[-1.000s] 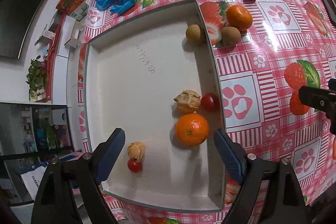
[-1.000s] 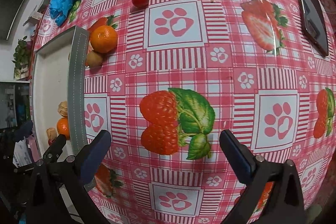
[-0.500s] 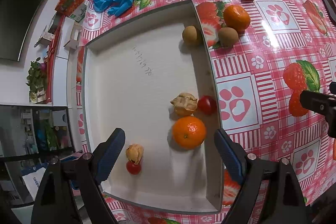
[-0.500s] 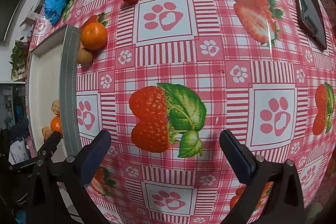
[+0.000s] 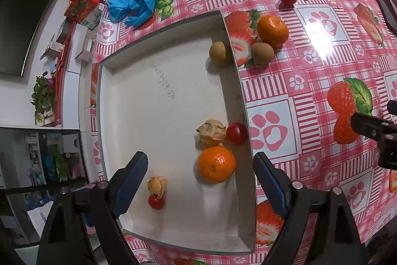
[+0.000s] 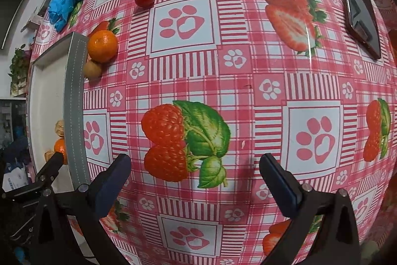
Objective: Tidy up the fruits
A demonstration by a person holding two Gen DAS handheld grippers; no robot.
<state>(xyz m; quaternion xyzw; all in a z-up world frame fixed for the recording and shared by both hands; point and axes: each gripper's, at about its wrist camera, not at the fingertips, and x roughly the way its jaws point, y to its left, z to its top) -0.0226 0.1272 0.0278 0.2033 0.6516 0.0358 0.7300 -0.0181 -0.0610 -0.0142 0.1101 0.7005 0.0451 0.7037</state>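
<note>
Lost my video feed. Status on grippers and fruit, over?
Left gripper open above tray, empty. Right gripper open over bare tablecloth. Six fruits in tray, six outside. Nothing blocking.

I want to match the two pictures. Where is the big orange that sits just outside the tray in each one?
Left wrist view: the big orange is upper right, beyond the tray's far corner.
Right wrist view: the big orange is upper left.
Shared landmark: the tray, with a brown kiwi beside the orange.

Right wrist view slid slightly: mandarin and tray shifted; fruits unmoved.
</note>
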